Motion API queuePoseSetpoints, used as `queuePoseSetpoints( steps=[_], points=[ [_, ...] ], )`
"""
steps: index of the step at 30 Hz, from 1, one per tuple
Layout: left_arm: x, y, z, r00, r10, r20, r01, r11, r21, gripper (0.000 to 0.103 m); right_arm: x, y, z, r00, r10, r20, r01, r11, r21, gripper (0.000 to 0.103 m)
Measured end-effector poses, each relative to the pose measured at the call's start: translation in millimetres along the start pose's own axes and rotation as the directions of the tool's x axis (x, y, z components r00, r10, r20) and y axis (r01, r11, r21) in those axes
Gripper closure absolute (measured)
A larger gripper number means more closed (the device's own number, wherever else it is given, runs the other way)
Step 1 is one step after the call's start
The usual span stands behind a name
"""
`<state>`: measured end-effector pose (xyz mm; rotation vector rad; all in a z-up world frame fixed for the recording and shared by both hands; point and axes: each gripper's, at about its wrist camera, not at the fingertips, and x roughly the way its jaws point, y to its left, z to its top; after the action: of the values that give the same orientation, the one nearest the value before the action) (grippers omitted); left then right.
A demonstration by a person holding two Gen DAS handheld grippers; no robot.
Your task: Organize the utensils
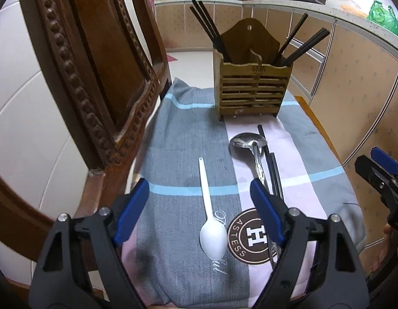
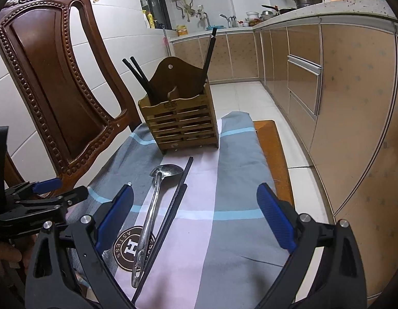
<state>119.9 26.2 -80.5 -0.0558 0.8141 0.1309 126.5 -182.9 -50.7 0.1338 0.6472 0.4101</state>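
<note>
Striped cloth [image 1: 188,139], white plastic spoon [image 1: 211,221], shiny steel ladle [image 1: 250,144]

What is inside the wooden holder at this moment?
Black chopsticks stick out of the wooden holder's left compartment, and more from its right one. Their lower ends, and anything shorter inside, are hidden behind the slatted front.

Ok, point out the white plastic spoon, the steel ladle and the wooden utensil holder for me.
white plastic spoon [image 1: 213,239], left wrist view, on its bowl.
steel ladle [image 2: 166,170], right wrist view, on its bowl.
wooden utensil holder [image 1: 253,90], left wrist view, on its slatted front.
</note>
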Motion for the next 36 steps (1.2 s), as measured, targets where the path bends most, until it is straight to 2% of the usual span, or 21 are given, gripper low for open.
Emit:
queuePoseSetpoints(
  steps=[4,7,9,11,17,20,22,25,26,27,29,31,34,36],
  points=[
    [29,7,9,0.997,-0.014,-0.078,0.011,0.999,-0.036,0.043,2,-1,1,1.000,0.017,-0.011,-0.017,1.000,0.012,0.010],
    [57,14,18,0.990,-0.007,-0.141,-0.001,0.998,-0.055,0.057,5,-1,2,0.999,0.028,-0.021,-0.028,1.000,0.014,0.010],
    [78,19,23,0.980,-0.032,-0.195,0.017,0.997,-0.077,0.068,7,0,1,0.999,0.034,-0.032,-0.034,0.999,0.013,0.010],
    [91,19,26,0.973,-0.043,-0.226,0.023,0.996,-0.090,0.070,11,2,0,0.998,0.044,-0.050,-0.044,0.999,0.008,0.010],
    [115,3,34,0.960,-0.045,-0.275,0.032,0.998,-0.051,0.070,22,3,-3,0.994,0.061,-0.087,-0.062,0.998,0.000,0.010],
    [131,3,37,0.954,-0.001,-0.299,-0.015,0.999,-0.052,0.072,25,2,-3,0.993,0.067,-0.097,-0.066,0.998,0.008,0.010],
    [141,6,36,0.946,0.010,-0.324,-0.032,0.998,-0.061,0.079,26,2,-3,0.993,0.069,-0.100,-0.069,0.998,0.006,0.010],
    [145,5,40,0.948,0.009,-0.318,-0.033,0.997,-0.070,0.085,31,1,-3,0.992,0.068,-0.107,-0.068,0.998,0.003,0.012],
    [146,5,41,0.947,-0.002,-0.320,-0.023,0.997,-0.075,0.093,33,0,-2,0.991,0.069,-0.112,-0.069,0.998,0.006,0.012],
    [145,4,42,0.947,-0.007,-0.320,-0.019,0.997,-0.079,0.096,36,0,-1,0.990,0.072,-0.119,-0.071,0.997,0.012,0.013],
    [144,2,41,0.950,-0.004,-0.314,-0.015,0.998,-0.059,0.096,39,0,0,0.988,0.079,-0.132,-0.077,0.997,0.020,0.013],
    [140,4,43,0.954,-0.032,-0.299,0.008,0.997,-0.081,0.096,39,2,0,0.987,0.086,-0.139,-0.086,0.996,0.010,0.013],
    [116,6,51,0.971,-0.050,-0.232,0.031,0.996,-0.085,0.096,38,7,-1,0.984,0.104,-0.147,-0.108,0.994,-0.021,0.013],
    [86,9,57,0.984,-0.074,-0.165,0.058,0.993,-0.100,0.096,38,10,-3,0.975,0.147,-0.169,-0.157,0.987,-0.042,0.013]
  ],
)
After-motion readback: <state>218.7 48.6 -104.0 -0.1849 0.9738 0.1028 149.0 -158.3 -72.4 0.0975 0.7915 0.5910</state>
